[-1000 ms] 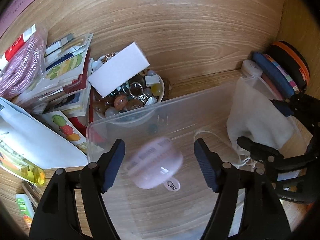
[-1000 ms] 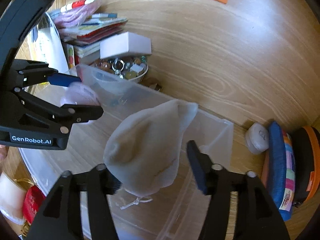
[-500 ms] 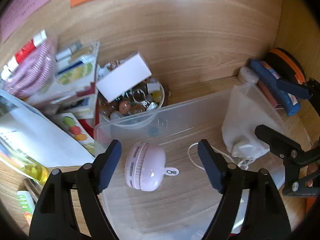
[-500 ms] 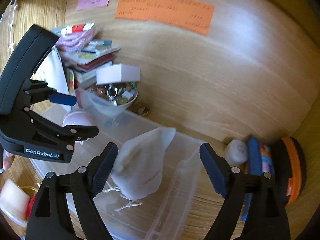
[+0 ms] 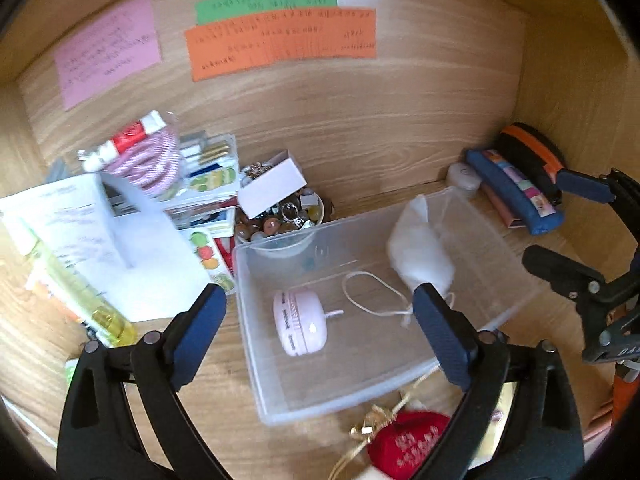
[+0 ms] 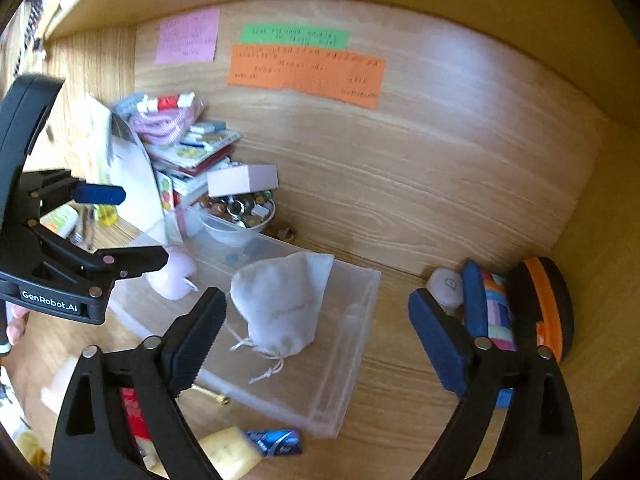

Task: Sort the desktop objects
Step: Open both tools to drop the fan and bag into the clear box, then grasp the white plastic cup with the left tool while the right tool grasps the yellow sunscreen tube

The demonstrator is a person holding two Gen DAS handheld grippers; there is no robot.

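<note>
The clear rectangular plastic bin point(image 5: 496, 240) lies on the wooden surface point(image 6: 400, 420) and holds two things. A round pale pink compact case point(image 5: 299, 326) rests near the bin's left wall, tipped on its edge, with bare floor around it. A white drawstring cloth pouch point(image 6: 282, 306) sits toward the far right corner, its top leaning against the far rim; its cord trails across the bin floor between pouch and case.

The left tool point(image 5: 320, 336) hangs above the bin's near left part with its jaws wide apart and nothing between them. The right tool point(image 6: 316, 338) is likewise spread wide and empty, its left finger over the bin, its right finger over bare wood beyond the bin's right wall.

Just behind the bin's far left corner stands a white bowl of beads and trinkets point(image 5: 280, 220), touching the rim, with a white rectangular box point(image 5: 272, 188) resting on top. Left of it lies a leaning stack of booklets and packets point(image 5: 200, 184). Right of the bin, a strip of bare wood separates it from a small white round case point(image 6: 446, 286), a blue pencil pouch point(image 6: 486, 308) and a black-and-orange round case point(image 6: 544, 304) standing against the side wall. At the bin's near edge lie a red fabric charm point(image 5: 408, 444) and a blue wrapper point(image 6: 276, 442).
</note>
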